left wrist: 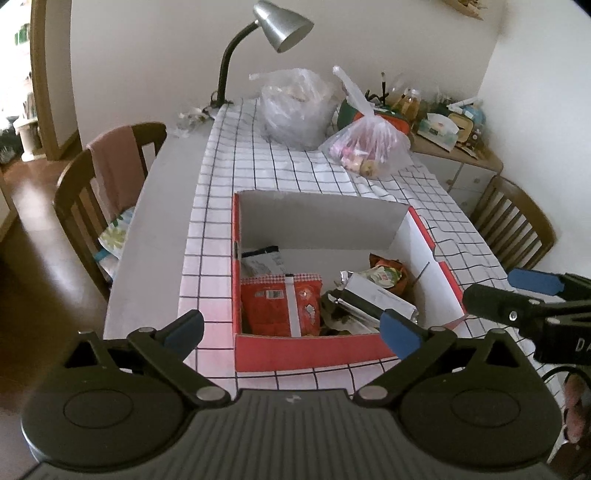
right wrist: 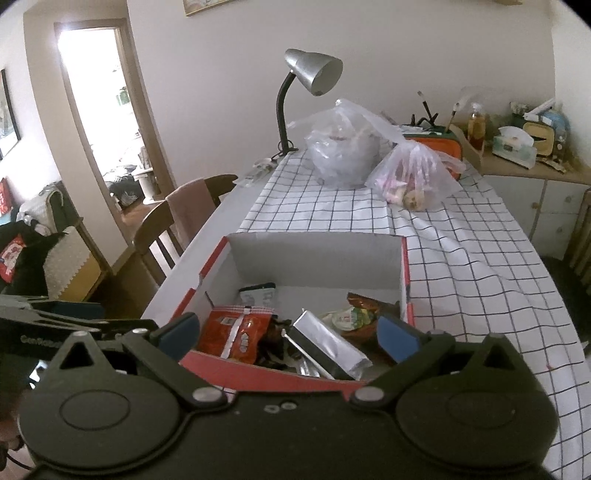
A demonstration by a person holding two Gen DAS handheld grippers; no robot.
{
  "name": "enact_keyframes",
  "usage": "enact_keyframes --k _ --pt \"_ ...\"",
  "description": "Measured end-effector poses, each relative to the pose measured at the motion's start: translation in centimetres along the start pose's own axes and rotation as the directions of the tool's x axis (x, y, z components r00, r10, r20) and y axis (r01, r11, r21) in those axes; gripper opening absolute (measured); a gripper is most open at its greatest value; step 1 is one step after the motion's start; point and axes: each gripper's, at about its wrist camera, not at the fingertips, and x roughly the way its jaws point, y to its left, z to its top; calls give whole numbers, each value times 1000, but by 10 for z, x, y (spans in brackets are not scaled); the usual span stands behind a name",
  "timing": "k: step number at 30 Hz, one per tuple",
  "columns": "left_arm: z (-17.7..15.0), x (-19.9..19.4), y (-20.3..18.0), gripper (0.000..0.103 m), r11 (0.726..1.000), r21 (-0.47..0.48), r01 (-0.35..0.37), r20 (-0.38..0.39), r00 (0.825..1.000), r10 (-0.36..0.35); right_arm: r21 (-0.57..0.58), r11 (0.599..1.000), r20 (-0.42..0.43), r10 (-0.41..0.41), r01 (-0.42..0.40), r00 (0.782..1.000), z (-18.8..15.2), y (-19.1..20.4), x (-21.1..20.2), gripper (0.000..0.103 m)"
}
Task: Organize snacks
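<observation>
Both the left gripper (left wrist: 291, 330) and right gripper (right wrist: 286, 334) stood spread wide with nothing between their blue pads, above the near rim of a red-edged cardboard box (left wrist: 306, 349). Inside lay a crinkly red packet (left wrist: 279, 302), its long axis toward twelve o'clock, and a foil pouch (right wrist: 325, 345) slanting toward eleven. Two translucent plastic bags (left wrist: 295, 107) and a gooseneck lamp (left wrist: 280, 26) stood beyond on the checked cloth (left wrist: 295, 170).

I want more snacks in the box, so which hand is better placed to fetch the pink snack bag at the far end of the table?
Probably right. The pink snack bag lies toward that side; both the right gripper and left gripper are open and empty.
</observation>
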Motion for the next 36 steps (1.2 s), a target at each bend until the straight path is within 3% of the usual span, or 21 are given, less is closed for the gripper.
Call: enact_keyframes --k 9,36 --pt "-7 -11 -6 102 997 34 -67 35 997 66 18 1000 12 3 -4 1000 -2 -1 -6 103" --pt "-12 -28 -20 102 998 26 -53 60 997 52 32 999 31 -13 12 999 -6 -11 -9 103"
